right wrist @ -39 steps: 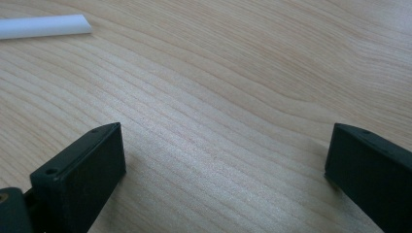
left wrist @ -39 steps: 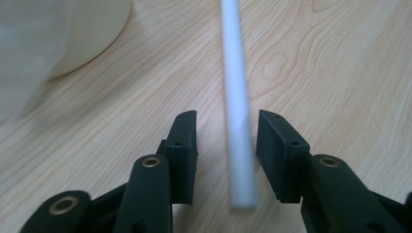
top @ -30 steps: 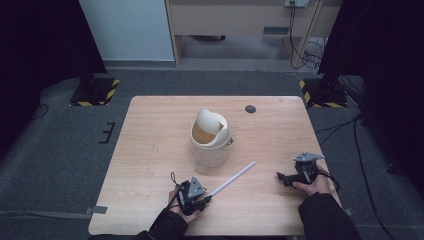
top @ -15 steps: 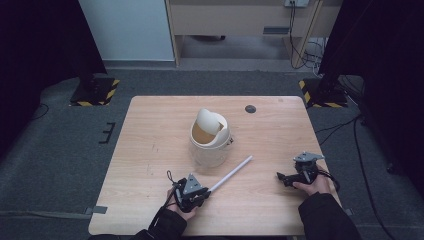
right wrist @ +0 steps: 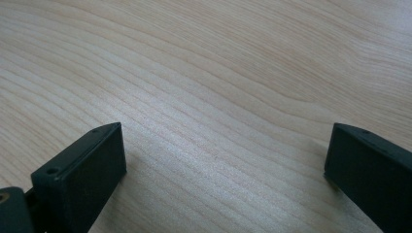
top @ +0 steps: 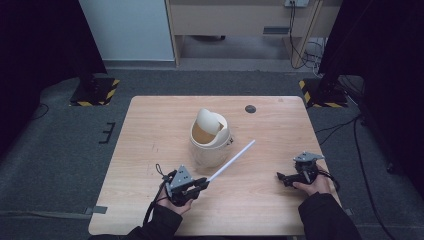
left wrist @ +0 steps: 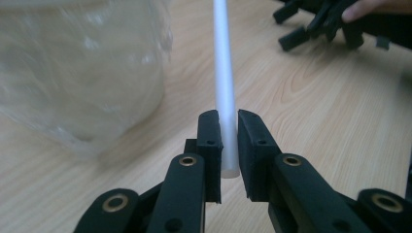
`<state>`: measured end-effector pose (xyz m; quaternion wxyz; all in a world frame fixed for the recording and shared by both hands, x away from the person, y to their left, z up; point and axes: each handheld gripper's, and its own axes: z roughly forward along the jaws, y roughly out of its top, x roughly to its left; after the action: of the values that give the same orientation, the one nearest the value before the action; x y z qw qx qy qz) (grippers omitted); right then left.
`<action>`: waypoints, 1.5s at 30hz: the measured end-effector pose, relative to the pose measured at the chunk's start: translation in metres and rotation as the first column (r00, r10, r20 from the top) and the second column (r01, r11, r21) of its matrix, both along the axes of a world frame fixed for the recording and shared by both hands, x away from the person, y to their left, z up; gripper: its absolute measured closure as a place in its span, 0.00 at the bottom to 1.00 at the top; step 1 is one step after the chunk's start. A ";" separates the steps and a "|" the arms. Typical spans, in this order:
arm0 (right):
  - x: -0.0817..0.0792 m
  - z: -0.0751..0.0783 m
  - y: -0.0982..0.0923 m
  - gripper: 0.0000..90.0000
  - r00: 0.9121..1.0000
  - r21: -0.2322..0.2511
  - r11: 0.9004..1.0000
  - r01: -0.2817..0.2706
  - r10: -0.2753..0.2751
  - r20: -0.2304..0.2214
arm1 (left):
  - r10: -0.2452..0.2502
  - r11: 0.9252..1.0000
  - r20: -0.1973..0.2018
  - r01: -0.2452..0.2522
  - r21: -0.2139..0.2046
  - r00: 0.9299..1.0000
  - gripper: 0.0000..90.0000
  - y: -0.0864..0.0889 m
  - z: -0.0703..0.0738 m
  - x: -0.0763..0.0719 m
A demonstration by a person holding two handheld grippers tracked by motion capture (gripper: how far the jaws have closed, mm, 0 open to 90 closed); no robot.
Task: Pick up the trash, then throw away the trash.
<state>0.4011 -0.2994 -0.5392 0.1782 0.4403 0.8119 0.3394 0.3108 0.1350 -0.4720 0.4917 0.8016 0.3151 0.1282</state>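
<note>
While one white rod (top: 231, 160) is clamped by its near end between the jaws of the left tool (top: 199, 184), its free end reaches up and away toward the right, lifted off the table (top: 150, 130) and passing just beside the bin's right side. In the left gripper view the rod (left wrist: 224, 73) runs straight up between the two black jaws, which are drawn nearly together and press on it from both sides. One pale bin (top: 210, 142) stands upright near the middle of the table, its swing lid (top: 210, 121) tilted so that the mouth is partly open; the inside looks brownish, and whether anything lies in it cannot be told. In the left gripper view the bin (left wrist: 82, 68) is a blurred pale mass at the upper left, close to the rod but not visibly touching it. There are two tools, one in each hand. The right tool (top: 284, 178) sits low over the table near its right front corner, well apart from the rod and the bin, held in the person's right hand (top: 311, 184); in the right gripper view its jaws stand wide apart with nothing but bare wood grain between them. One small dark round disc (top: 250, 109) lies on the table near its far edge, behind and to the right of the bin. Two black-and-yellow striped bases (top: 92, 92) stand on the grey floor beyond the table's far corners.
</note>
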 end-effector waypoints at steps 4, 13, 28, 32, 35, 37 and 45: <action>0.000 0.000 0.000 0.03 1.000 0.002 1.000 -0.002 0.002 0.001 | 0.013 0.999 0.031 -0.011 -0.049 0.999 0.89 0.005 0.011 0.001; 0.000 0.014 -0.002 0.29 0.998 0.079 0.997 -0.003 -0.002 0.064 | 0.010 0.991 0.156 0.011 -0.132 0.988 0.89 0.005 0.033 0.004; -0.013 0.099 0.006 0.31 0.936 0.433 0.891 -0.136 -0.028 0.352 | -0.012 0.987 0.247 0.052 -0.154 0.969 0.89 -0.015 0.050 0.005; -0.018 0.121 0.017 0.33 0.923 0.505 0.837 -0.211 0.000 0.385 | -0.026 0.987 0.264 0.067 -0.149 0.964 0.89 -0.025 0.053 0.010; -0.023 0.133 0.027 0.34 0.916 0.532 0.808 -0.252 0.021 0.401 | -0.042 0.987 0.276 0.083 -0.137 0.960 0.89 -0.035 0.053 0.014; -0.026 0.139 0.033 0.34 0.913 0.553 0.789 -0.270 0.026 0.408 | -0.050 0.988 0.281 0.089 -0.129 0.958 0.89 -0.040 0.052 0.015; -0.032 0.154 0.049 0.39 0.906 0.626 0.704 -0.336 0.060 0.418 | -0.084 0.989 0.301 0.117 -0.093 0.950 0.89 -0.051 0.044 0.015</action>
<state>0.3692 -0.2503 -0.3856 0.1131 0.3116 0.6234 0.7081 0.3253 0.0839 -0.4279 0.5824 0.7602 0.2031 0.2042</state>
